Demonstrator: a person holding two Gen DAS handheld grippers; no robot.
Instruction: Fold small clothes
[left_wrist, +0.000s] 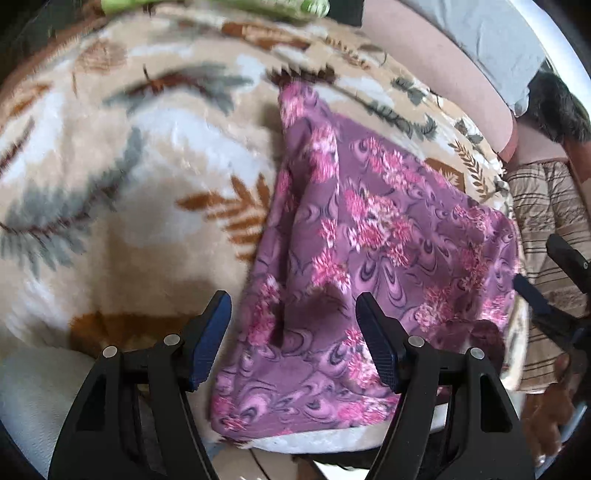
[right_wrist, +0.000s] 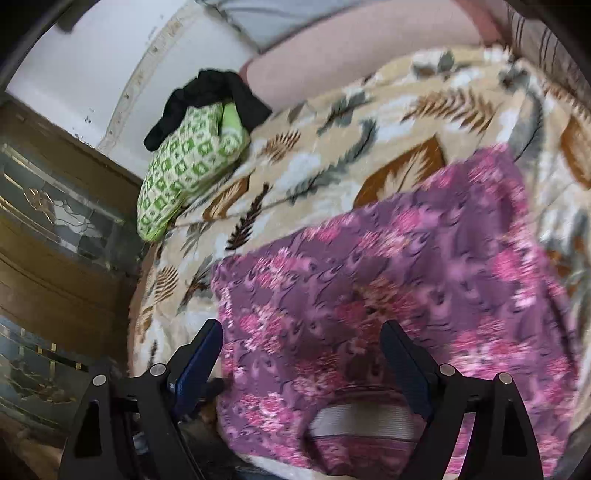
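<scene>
Left tool angled steeply down, jaws wide, above purple floral garment, right tool likewise wide

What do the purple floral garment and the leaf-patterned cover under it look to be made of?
Purple floral garment: thin, matte printed fabric, probably cotton or a light synthetic; it lies flat with soft creases. Leaf-patterned blanket: thick plush fleece, judging by its fuzzy nap and soft-edged print, though motion blur leaves that uncertain.
</scene>
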